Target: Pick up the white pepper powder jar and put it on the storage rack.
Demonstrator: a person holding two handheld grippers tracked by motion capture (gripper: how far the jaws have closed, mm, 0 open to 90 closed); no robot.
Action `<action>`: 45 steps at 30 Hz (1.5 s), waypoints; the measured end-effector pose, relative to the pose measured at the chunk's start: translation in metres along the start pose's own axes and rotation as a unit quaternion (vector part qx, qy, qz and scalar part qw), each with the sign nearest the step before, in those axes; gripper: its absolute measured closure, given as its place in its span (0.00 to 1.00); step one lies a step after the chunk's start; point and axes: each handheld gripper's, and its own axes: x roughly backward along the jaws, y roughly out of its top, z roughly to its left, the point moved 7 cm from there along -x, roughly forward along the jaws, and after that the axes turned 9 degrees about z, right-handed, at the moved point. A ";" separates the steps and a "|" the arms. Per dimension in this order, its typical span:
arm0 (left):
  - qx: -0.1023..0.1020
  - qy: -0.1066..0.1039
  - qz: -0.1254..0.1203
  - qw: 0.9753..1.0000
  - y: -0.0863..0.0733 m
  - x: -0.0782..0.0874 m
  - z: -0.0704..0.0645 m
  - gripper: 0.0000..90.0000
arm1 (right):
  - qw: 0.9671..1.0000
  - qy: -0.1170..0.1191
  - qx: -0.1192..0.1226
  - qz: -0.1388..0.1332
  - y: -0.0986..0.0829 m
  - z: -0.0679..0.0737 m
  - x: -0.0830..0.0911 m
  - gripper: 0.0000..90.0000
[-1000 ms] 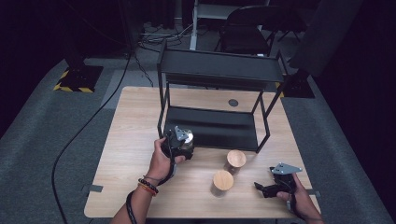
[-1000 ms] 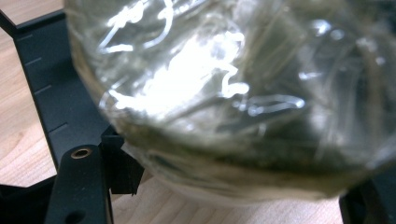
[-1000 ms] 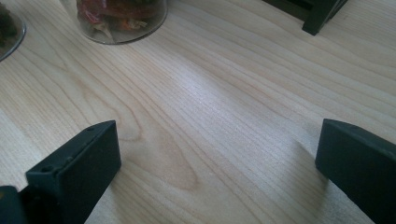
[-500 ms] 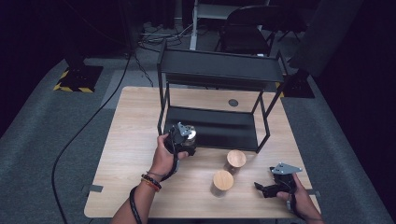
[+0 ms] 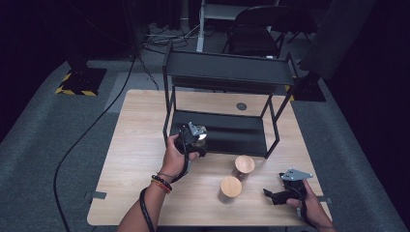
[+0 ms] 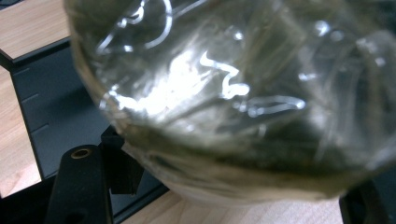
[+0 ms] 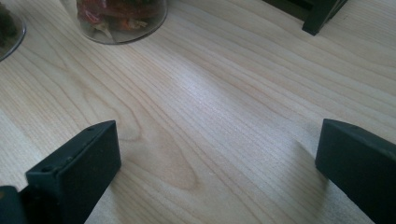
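- The left claw (image 5: 197, 136) is clamped on a clear glass jar (image 5: 199, 134), held up at the front left corner of the black rack (image 5: 225, 72), just above the edge of its lower shelf (image 5: 232, 131).
- In the left gripper view the jar (image 6: 233, 93) sits right against the lens, blurred and full of bright glints; what is inside it cannot be made out. One black jaw shows at the lower left, pressed to the glass, and the dark lower shelf (image 6: 51, 102) lies behind it with pale wood on either side.
- The left hand (image 5: 175, 153) wears dark bracelets at the wrist, and a black cable trails down along the forearm.
- The right claw (image 5: 276, 195) rests low over the front right corner of the bench (image 5: 135, 145), its jaws wide apart with nothing between them.
- In the right gripper view the two black jaws stand well apart over bare wood grain (image 7: 210, 107).
- Two jars with round wooden lids stand on the bench in front of the rack: one (image 5: 244, 165) just beside the rack's front right leg, the other (image 5: 230, 187) nearer the person and a little to the left.
- The nearer views show the bases of those two jars at the top left: one (image 7: 122, 18) holds something red and orange, the other (image 7: 9, 28) is cut off by the edge.
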 end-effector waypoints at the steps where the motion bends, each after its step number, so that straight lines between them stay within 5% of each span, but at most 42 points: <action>1: -0.001 0.000 0.000 1.000 0.001 0.000 0.001 0.33 | 1.000 0.000 0.000 0.000 0.000 0.000 0.000 0.00; 45: 0.022 0.009 0.013 1.000 0.042 -0.026 0.015 0.33 | 1.000 0.000 0.000 0.001 0.000 0.000 0.000 0.00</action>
